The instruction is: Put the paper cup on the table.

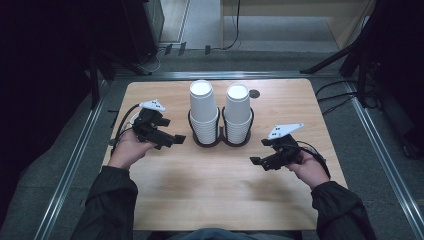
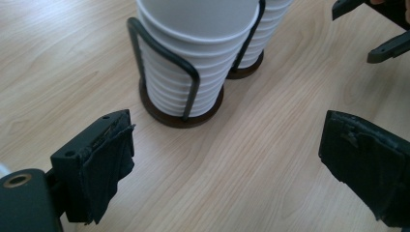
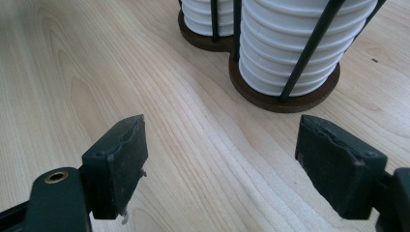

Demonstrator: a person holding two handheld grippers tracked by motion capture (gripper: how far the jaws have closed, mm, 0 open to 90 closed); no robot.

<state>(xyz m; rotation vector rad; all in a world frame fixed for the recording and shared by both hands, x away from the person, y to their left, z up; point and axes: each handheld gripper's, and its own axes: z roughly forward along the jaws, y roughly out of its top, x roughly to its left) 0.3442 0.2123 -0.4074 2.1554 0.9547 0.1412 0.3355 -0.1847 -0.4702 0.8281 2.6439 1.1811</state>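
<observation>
Nothing was grabbed yet: both cup stacks [image 1: 220, 112] sat full in their holder [image 1: 220, 138] at 12 o'clock on the tabletop [image 1: 210, 195]. The left tool [image 1: 176, 140] and right tool [image 1: 256, 161] both gaped wide and empty, so pretty much everything was left.

Checked all three views for text, labels, brands, numbers and signs: none legible. White cup stacks [image 1: 202, 107] plain, no print on the sides or rims. Black wire holder [image 1: 220, 137] unmarked. Wooden surface [image 1: 210, 185] showed grain only. Grey plates on top of the left gripper [image 1: 176, 139] and right gripper [image 1: 256, 161] carried small dark marks, too small to read. Black fingers [image 3: 121, 154] in the close views bare of lettering.
</observation>
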